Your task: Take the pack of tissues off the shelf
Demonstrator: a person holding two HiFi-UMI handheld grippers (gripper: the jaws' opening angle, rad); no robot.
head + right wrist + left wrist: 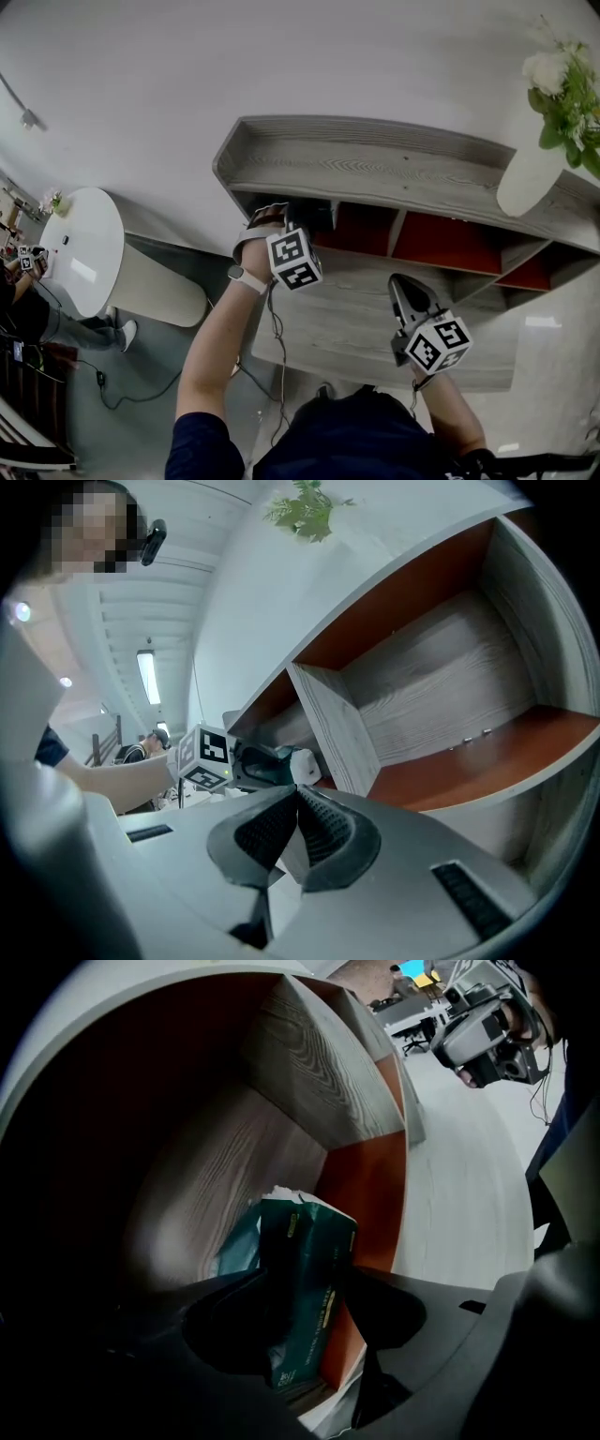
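Observation:
A dark green pack of tissues (309, 1241) stands on end in the leftmost compartment of the grey wooden shelf (375, 169), against the red back wall (366, 1194). White tissue shows at its top. My left gripper (307, 1283) reaches into that compartment, open, with one jaw on each side of the pack. In the head view the left gripper (305, 217) disappears into the dark compartment and the pack is hidden. My right gripper (405, 283) hovers in front of the shelf's lower board with its ribbed pads (323, 822) together and nothing held.
A white vase (532, 173) with green leaves and white flowers stands on the shelf's top board at the right. A wooden divider (337, 733) separates the compartments. A white round table (84, 248) stands at the left, with cables (122, 394) on the floor.

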